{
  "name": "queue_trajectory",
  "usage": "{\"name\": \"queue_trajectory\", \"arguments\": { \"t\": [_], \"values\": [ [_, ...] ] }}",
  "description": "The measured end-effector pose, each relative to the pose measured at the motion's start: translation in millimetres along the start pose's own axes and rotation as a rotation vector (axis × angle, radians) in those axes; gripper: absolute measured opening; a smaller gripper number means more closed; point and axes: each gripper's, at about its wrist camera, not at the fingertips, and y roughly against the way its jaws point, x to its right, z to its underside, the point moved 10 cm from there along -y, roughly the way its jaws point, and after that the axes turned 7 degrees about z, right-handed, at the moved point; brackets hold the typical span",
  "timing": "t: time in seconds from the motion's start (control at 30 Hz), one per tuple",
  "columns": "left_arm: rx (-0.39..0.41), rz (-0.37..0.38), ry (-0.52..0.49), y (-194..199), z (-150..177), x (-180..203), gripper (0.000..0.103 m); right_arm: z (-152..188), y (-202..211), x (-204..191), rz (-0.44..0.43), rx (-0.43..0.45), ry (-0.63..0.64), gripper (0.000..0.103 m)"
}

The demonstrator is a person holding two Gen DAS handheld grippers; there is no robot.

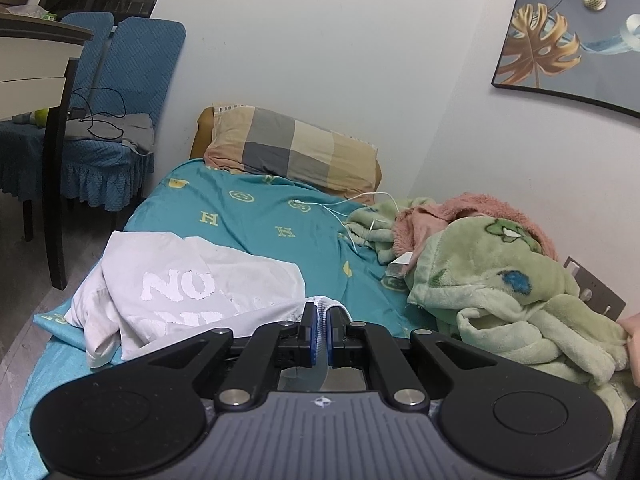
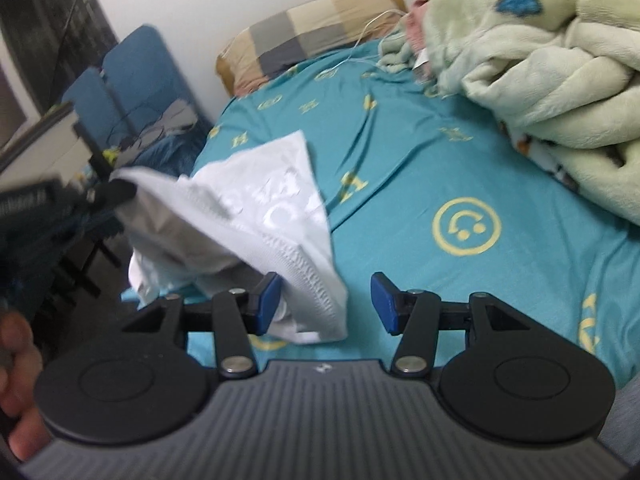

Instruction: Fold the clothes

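A white T-shirt [image 1: 180,280] with a pale printed word lies bunched on the teal bedsheet [image 1: 248,216]. My left gripper [image 1: 322,312] is shut on its ribbed edge, which is pinched between the blue pads. In the right wrist view the T-shirt [image 2: 248,200] hangs lifted, stretched from the blurred left gripper [image 2: 116,194] at the left down to a ribbed corner. That corner drapes in front of my right gripper [image 2: 325,292], close to its left pad [image 2: 267,296]. The right jaws stand wide apart and press on nothing.
A heap of green fleece blanket [image 1: 500,292] and a pink blanket [image 1: 472,208] fills the bed's right side. A checked pillow [image 1: 296,148] lies at the head, with a white cable [image 1: 352,208] across the sheet. Blue chairs [image 1: 120,80] and a table [image 1: 32,52] stand at the left.
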Motion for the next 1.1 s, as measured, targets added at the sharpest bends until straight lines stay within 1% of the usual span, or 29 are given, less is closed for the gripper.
{"name": "queue_trajectory", "arguments": {
  "t": [0.07, 0.2, 0.27, 0.33, 0.43, 0.5, 0.57, 0.6, 0.77, 0.87, 0.93, 1.03, 1.1],
  "values": [
    [0.002, -0.001, 0.007, 0.1, -0.5, -0.9, 0.003, 8.7, -3.7, -5.2, -0.003, -0.031, -0.002, 0.053],
    [0.006, 0.001, 0.020, -0.8, -1.9, -1.2, 0.003, 22.5, 2.7, -13.2, -0.009, -0.051, -0.015, 0.053],
    [0.007, 0.000, 0.023, -1.0, -2.5, -1.8, 0.003, 29.1, 6.3, -18.6, -0.039, -0.058, -0.052, 0.053],
    [0.008, -0.002, 0.027, -1.1, -3.3, -2.7, 0.003, 34.7, 4.7, -25.0, -0.081, -0.072, -0.123, 0.054],
    [0.016, -0.007, 0.041, -0.2, -5.0, -5.6, 0.003, 34.8, -7.3, -31.0, -0.130, -0.078, -0.278, 0.054],
    [0.019, -0.014, 0.046, 0.9, -5.0, -7.5, 0.003, 28.7, -18.9, -28.2, -0.101, -0.057, -0.373, 0.054],
    [0.020, -0.023, 0.050, 0.9, -4.8, -10.2, 0.004, 25.2, -30.8, -22.0, -0.045, -0.038, -0.445, 0.054],
    [0.019, -0.025, 0.054, 0.7, -4.7, -11.3, 0.003, 24.8, -37.1, -17.9, -0.008, -0.037, -0.478, 0.054],
    [0.015, -0.017, 0.059, -1.5, -4.1, -12.7, 0.004, 30.9, -57.1, 0.4, 0.107, -0.046, -0.626, 0.053],
    [0.012, -0.015, 0.048, -4.3, -2.9, -12.3, 0.004, 30.0, -65.8, 4.5, 0.155, -0.038, -0.650, 0.052],
    [0.009, -0.022, 0.044, -6.1, -1.4, -14.4, 0.004, 28.3, -70.5, 7.2, 0.191, -0.032, -0.637, 0.050],
    [0.005, -0.047, 0.029, -9.1, -0.6, -20.0, 0.004, 25.3, -74.0, 8.0, 0.214, -0.046, -0.562, 0.036],
    [0.001, -0.053, 0.034, -10.7, -0.9, -24.3, 0.004, 24.7, -71.4, 13.4, 0.182, -0.071, -0.534, 0.024]
  ]
}}
